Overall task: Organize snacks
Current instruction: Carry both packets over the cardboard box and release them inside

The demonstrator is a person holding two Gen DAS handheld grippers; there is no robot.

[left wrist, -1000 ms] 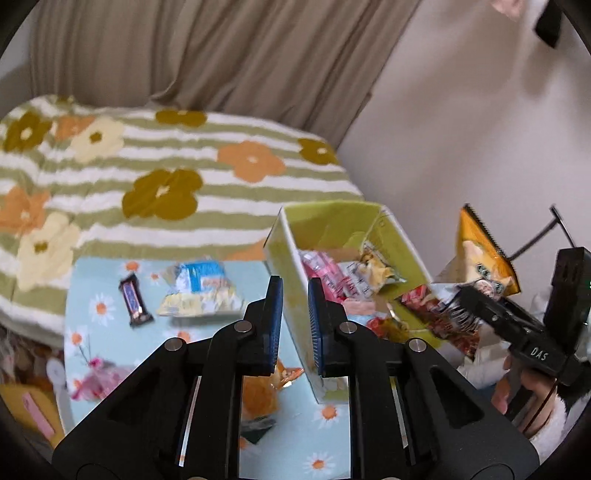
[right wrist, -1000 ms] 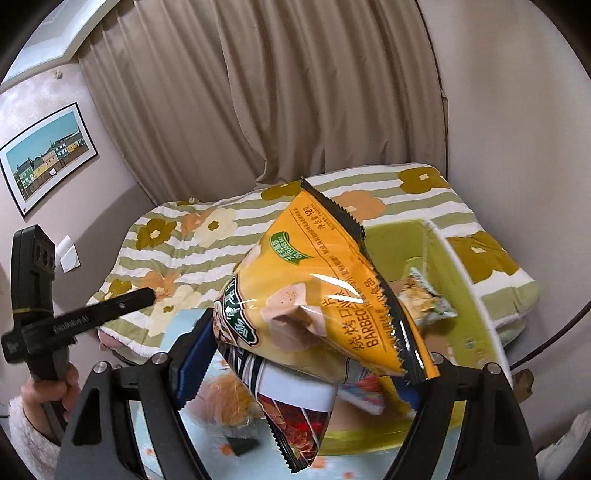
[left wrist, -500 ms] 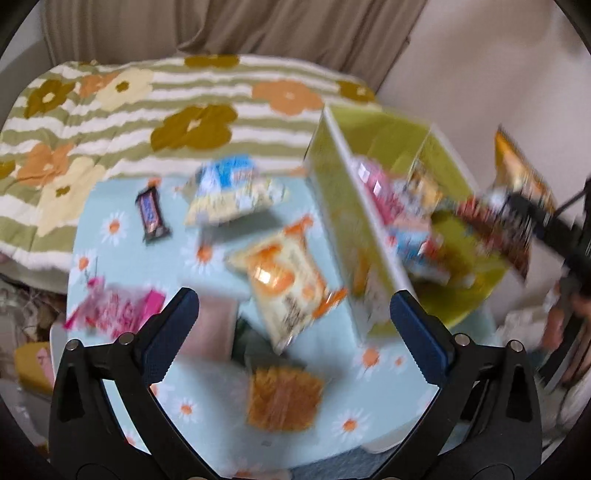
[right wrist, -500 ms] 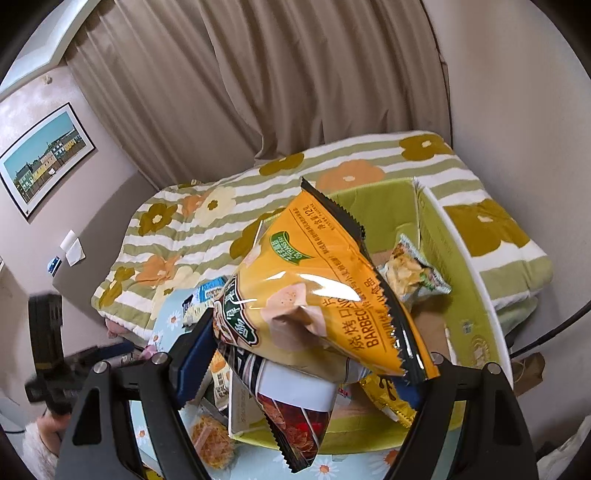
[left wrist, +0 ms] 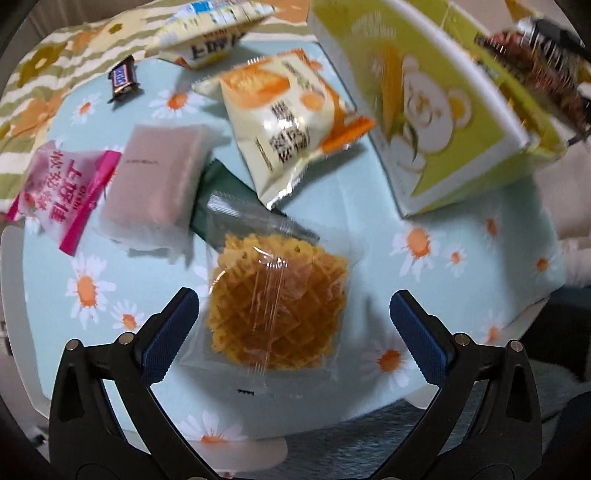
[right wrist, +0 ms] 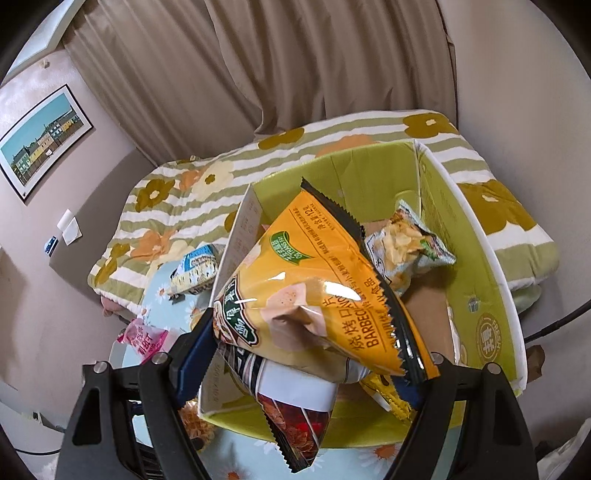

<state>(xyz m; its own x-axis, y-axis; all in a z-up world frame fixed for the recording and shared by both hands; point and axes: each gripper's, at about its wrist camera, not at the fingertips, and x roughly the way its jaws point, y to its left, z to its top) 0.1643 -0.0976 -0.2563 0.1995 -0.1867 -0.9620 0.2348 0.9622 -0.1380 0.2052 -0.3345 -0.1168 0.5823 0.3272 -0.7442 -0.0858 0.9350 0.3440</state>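
Note:
My left gripper [left wrist: 293, 325] is open wide, low over a clear-wrapped waffle snack [left wrist: 275, 308] that lies between its fingers on the daisy tablecloth [left wrist: 443, 280]. Beyond it lie an orange-and-cream packet [left wrist: 291, 122], a pink pouch [left wrist: 159, 184], a pink-and-white packet [left wrist: 61, 192], a small chocolate bar [left wrist: 123, 77] and a blue-and-yellow bag [left wrist: 210, 33]. My right gripper [right wrist: 303, 354] is shut on an orange barbecue chip bag [right wrist: 317, 295] and a red-and-white bag [right wrist: 295, 417], held over the green box [right wrist: 476, 258], which holds a small chip bag [right wrist: 406, 243].
The green box [left wrist: 454, 122] stands at the table's right side. A bed with a striped flower quilt [right wrist: 184, 199] lies behind the table. Curtains [right wrist: 295, 66] and a framed picture [right wrist: 40, 133] are on the walls. The table's front edge [left wrist: 369, 417] is close below my left gripper.
My left gripper opened wide, tilted down and dropped toward the waffle snack. My right gripper carried the two bags forward over the green box.

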